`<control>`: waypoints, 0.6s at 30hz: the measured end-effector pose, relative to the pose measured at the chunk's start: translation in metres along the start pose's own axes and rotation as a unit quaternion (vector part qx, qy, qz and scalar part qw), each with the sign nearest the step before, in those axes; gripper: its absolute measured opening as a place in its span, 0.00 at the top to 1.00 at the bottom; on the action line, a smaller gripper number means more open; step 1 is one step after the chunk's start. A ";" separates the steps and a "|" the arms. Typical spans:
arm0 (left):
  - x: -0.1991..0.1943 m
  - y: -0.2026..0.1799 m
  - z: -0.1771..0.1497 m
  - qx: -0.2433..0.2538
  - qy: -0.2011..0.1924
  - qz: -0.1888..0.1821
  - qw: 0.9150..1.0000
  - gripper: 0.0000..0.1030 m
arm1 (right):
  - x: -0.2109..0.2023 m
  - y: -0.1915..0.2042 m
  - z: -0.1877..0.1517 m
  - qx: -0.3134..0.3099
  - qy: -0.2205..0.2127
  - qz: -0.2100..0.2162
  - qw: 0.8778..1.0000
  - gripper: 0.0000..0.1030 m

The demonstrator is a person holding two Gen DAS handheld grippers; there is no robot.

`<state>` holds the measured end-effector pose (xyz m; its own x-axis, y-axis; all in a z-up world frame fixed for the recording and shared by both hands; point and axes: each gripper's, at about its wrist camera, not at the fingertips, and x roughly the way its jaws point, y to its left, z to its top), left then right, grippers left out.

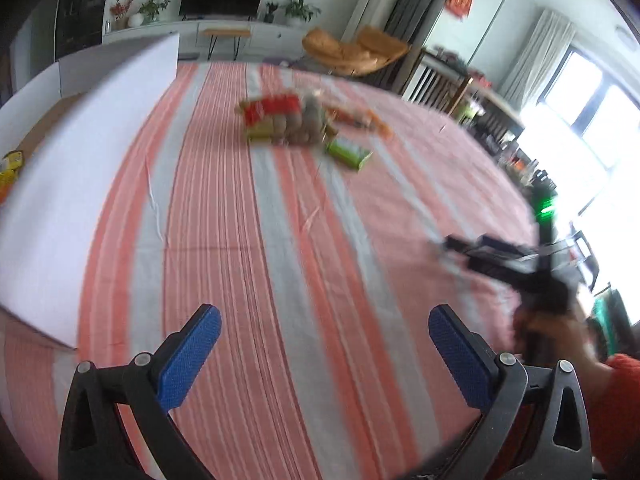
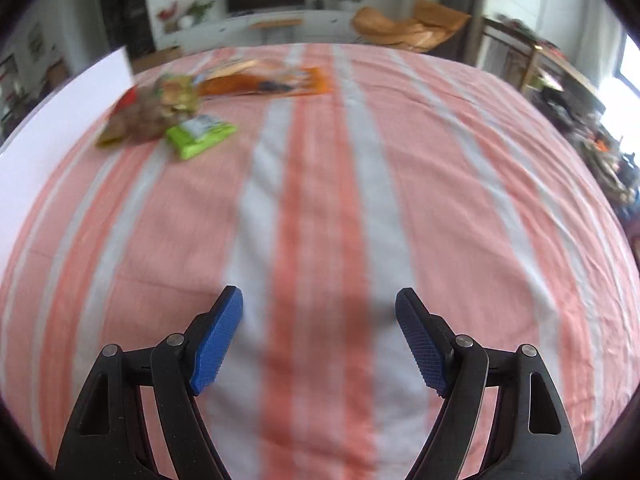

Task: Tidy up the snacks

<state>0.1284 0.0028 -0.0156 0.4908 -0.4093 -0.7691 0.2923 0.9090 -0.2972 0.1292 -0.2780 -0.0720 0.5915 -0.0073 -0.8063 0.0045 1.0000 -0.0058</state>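
Observation:
A pile of snack packets lies far off on the striped tablecloth: a red and brown bag (image 1: 276, 120), a green packet (image 1: 348, 153) and an orange packet (image 1: 360, 118). In the right wrist view the green packet (image 2: 200, 134), a brown bag (image 2: 140, 120) and the orange packet (image 2: 264, 82) sit at the far left. My left gripper (image 1: 324, 316) is open and empty above the cloth. My right gripper (image 2: 319, 298) is open and empty; it also shows in the left wrist view (image 1: 500, 256) at the right.
A white cardboard box (image 1: 80, 152) stands at the left with yellow packets (image 1: 10, 168) inside; its wall shows in the right wrist view (image 2: 52, 128). The pink striped cloth (image 2: 440, 160) covers the table. Chairs and shelves stand beyond the far edge.

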 end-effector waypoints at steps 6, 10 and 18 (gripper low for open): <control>0.046 0.007 0.017 0.018 -0.004 0.088 0.996 0.01 | 0.001 -0.013 -0.003 0.015 -0.016 0.003 1.000 0.12; 0.074 0.018 0.016 0.034 0.004 0.116 0.993 0.01 | 0.002 -0.015 -0.006 0.014 -0.015 0.003 1.000 0.11; 0.084 0.016 0.018 0.054 0.000 0.133 0.990 0.00 | 0.003 -0.014 -0.004 0.014 -0.015 0.003 1.000 0.11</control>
<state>0.1891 -0.0189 -0.0749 0.5628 -0.1572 -0.8115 0.2394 0.9707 -0.0220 0.1271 -0.2918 -0.0766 0.6149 -0.0023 -0.7886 0.0232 0.9996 0.0152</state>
